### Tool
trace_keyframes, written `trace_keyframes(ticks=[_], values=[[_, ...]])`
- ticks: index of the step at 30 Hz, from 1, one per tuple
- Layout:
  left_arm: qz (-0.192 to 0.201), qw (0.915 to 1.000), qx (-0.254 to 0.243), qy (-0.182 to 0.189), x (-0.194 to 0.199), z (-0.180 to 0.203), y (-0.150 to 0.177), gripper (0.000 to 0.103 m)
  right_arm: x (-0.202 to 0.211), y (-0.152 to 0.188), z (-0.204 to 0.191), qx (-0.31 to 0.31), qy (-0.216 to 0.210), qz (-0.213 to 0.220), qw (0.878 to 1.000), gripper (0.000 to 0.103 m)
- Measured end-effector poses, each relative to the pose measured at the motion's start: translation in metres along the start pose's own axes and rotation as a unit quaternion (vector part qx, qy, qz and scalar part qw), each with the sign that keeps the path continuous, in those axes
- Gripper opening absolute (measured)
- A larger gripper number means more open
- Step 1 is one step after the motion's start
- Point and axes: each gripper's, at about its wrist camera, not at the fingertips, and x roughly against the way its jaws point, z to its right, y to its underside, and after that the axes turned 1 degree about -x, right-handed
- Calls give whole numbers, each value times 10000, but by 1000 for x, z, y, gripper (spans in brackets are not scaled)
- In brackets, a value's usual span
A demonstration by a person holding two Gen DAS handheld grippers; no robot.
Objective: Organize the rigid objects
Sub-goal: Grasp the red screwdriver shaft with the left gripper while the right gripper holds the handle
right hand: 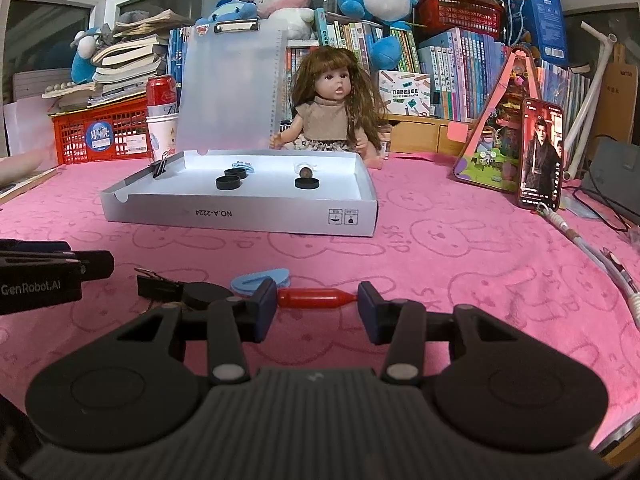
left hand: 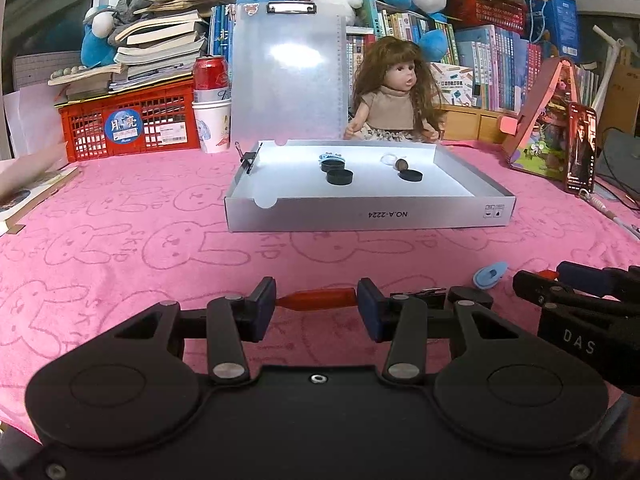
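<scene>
On the left, the left gripper (left hand: pixel 316 306) rests low over the pink cloth (left hand: pixel 140 248), its 2 fingers spread wide apart and holding nothing. A red plastic piece (left hand: pixel 318 299) lies on the cloth just past the fingertips; whether they touch it cannot be told. To its right lie a black clip (right hand: pixel 160 286), a black round cap (right hand: pixel 206 295) and a blue oval piece (right hand: pixel 260 280). Further right, the right gripper (right hand: pixel 318 306) is likewise wide open and empty, with the same red piece spanning the gap just ahead. Beyond, the white tray (right hand: pixel 240 216) holds 3 black caps (right hand: pixel 228 182).
</scene>
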Motion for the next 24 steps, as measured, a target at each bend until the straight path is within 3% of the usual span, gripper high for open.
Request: trace_keyframes(ticks=[24], values=[[30, 10000, 37, 15, -3, -2, -14, 43, -4, -13, -9, 91, -88, 3, 9999, 49]])
